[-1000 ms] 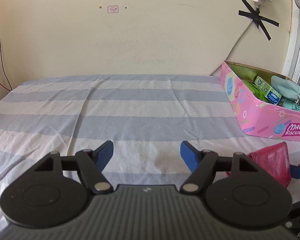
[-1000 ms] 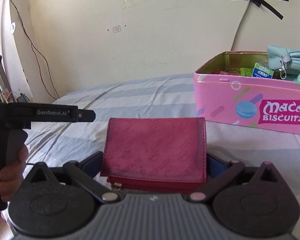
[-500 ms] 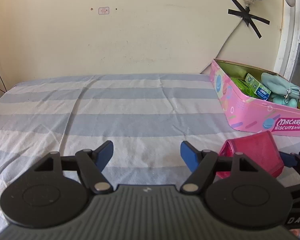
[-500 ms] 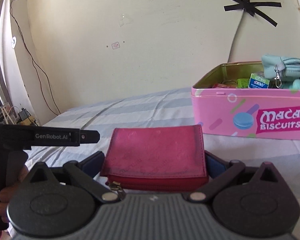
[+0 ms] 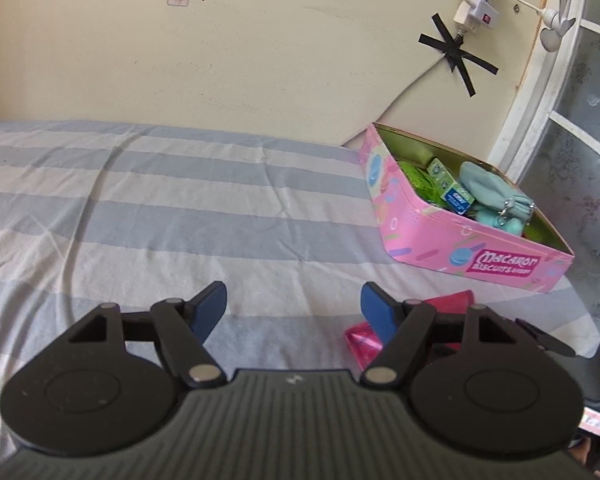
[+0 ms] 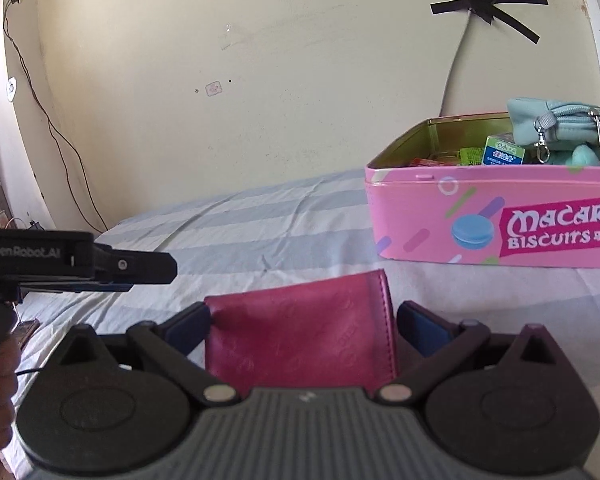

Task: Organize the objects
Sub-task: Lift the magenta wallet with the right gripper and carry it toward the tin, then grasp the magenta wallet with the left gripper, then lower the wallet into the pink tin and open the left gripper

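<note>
My right gripper (image 6: pixel 302 320) is shut on a magenta leather wallet (image 6: pixel 300 332) and holds it above the striped bedsheet, short of the pink Macaron Biscuits tin (image 6: pixel 492 216). The open tin holds a mint zip pouch (image 6: pixel 560 124), a small green carton (image 6: pixel 502 152) and other items. My left gripper (image 5: pixel 292 308) is open and empty over the sheet. In the left wrist view the wallet (image 5: pixel 448 302) shows behind its right finger, with the tin (image 5: pixel 460 232) further back right.
The blue and white striped sheet (image 5: pixel 160 208) covers the bed up to a cream wall. A window frame (image 5: pixel 540 92) stands right of the tin. The left gripper's body (image 6: pixel 80 264) juts in at the left of the right wrist view.
The right gripper has carried the wallet closer to the tin and tilted it. The left gripper has lifted and turned right, so the tin sits nearer the middle of its view.
</note>
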Demonstrator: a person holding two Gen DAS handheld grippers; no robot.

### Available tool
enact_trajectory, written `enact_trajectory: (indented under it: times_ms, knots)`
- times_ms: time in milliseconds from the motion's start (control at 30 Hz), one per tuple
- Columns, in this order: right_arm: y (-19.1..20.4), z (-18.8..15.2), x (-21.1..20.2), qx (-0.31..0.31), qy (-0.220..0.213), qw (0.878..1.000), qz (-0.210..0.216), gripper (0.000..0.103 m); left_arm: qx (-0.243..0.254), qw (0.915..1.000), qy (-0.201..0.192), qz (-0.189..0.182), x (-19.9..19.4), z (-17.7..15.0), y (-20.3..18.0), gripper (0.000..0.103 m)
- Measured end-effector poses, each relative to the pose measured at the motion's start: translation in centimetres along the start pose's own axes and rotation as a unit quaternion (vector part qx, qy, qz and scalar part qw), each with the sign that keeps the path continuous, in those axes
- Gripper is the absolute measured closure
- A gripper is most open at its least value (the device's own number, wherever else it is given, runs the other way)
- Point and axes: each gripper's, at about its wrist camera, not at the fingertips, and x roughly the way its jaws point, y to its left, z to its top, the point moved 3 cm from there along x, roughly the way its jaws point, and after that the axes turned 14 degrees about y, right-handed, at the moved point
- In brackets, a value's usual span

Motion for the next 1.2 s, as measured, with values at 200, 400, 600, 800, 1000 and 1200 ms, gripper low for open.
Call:
enact_trajectory:
  times_ms: [200, 400, 600, 800, 1000, 1200]
  knots:
    - [-1.4, 0.0, -1.7, 0.004, 0.008, 0.999, 0.049, 0.0, 0.0, 0.9982, 0.022, -0.056, -0.3, -0.8, -0.4, 0.029]
    - [-6.5, 0.5, -3.7, 0.1, -0.003, 0.992, 0.079, 0.003, 0.048, 0.994, 0.048, -0.086, 0.7, -1.9, -2.5, 0.036]
    - [-7.8, 0.4, -2.4, 0.118, 0.028, 0.987, 0.103, 0.033, 0.057, 0.9913, 0.087, -0.08, 3.9, -2.3, -3.7, 0.054]
    - [-4.9, -0.2, -0.6, 0.047, 0.061, 0.99, 0.12, 0.058, 0.07, 0.9913, 0.069, -0.087, 3.8, -1.6, -4.5, 0.07]
    - [-4.3, 2.2, -2.5, 0.016, 0.014, 0.993, 0.119, 0.061, 0.089, 0.9921, 0.007, -0.088, 1.4, 2.1, -5.8, 0.075]
    - [-5.6, 6.1, -4.8, -0.004, -0.068, 0.995, 0.067, 0.061, 0.134, 0.986, -0.043, -0.09, 1.7, 7.2, -10.0, 0.074]
